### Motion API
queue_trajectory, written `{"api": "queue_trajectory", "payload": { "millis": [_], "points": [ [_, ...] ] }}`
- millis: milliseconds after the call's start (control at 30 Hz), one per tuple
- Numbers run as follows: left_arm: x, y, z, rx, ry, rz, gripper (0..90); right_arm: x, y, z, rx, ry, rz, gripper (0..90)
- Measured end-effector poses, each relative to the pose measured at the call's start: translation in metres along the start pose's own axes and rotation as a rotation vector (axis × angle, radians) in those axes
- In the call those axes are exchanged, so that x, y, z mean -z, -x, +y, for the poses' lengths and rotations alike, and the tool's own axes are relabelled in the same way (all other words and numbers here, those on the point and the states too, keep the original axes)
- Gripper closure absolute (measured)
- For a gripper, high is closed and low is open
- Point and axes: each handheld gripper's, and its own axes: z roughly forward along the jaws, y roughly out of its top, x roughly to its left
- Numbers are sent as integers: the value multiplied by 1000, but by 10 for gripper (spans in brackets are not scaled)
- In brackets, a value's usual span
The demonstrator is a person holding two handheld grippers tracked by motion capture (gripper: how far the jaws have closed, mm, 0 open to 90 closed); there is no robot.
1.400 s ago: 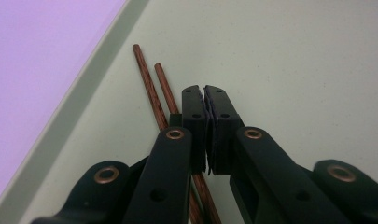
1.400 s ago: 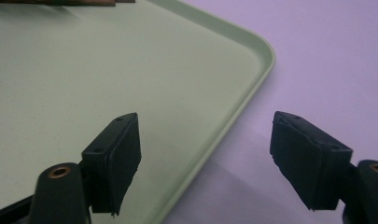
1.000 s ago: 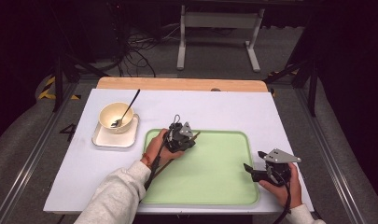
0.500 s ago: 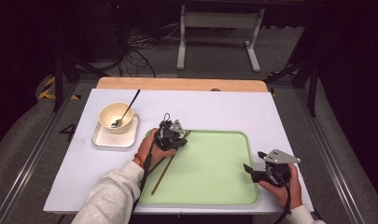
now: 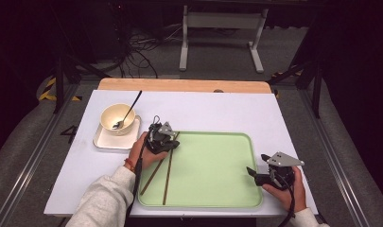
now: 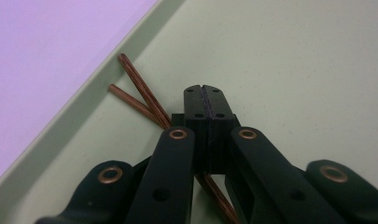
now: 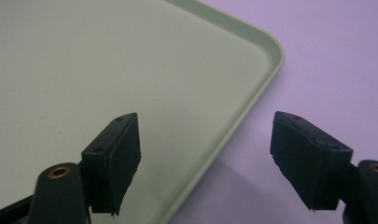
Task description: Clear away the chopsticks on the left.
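Note:
Two brown chopsticks lie crossed on the left part of the green tray, their far ends near its left rim. My left gripper rests over their upper ends. In the left gripper view its jaws are pressed together, and the chopsticks pass beside and under them, not between the pads. My right gripper is held at the tray's right front corner. In the right gripper view its jaws stand wide apart over the tray rim with nothing between them.
A cream bowl with a dark spoon in it stands on a white square plate left of the tray. The white tabletop ends in a wooden strip at the back. A metal stand and cables lie beyond.
My left hand has moved left across the tray toward its left rim. The two chopsticks now lie spread on the tray below it. The right hand has stayed where it was.

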Motion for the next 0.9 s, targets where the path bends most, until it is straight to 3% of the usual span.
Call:
{"api": "queue_trajectory", "payload": {
  "millis": [167,533,900],
  "points": [
    [7,-1,-5,-14,-22,10,899,0,0,0,-1,-1,1,247],
    [24,-13,-26,33,-8,49,878,-1,-1,0,3,-7,6,246],
    [38,-17,-38,43,7,85,858,-1,-1,-1,4,-17,9,243]
  ]
}}
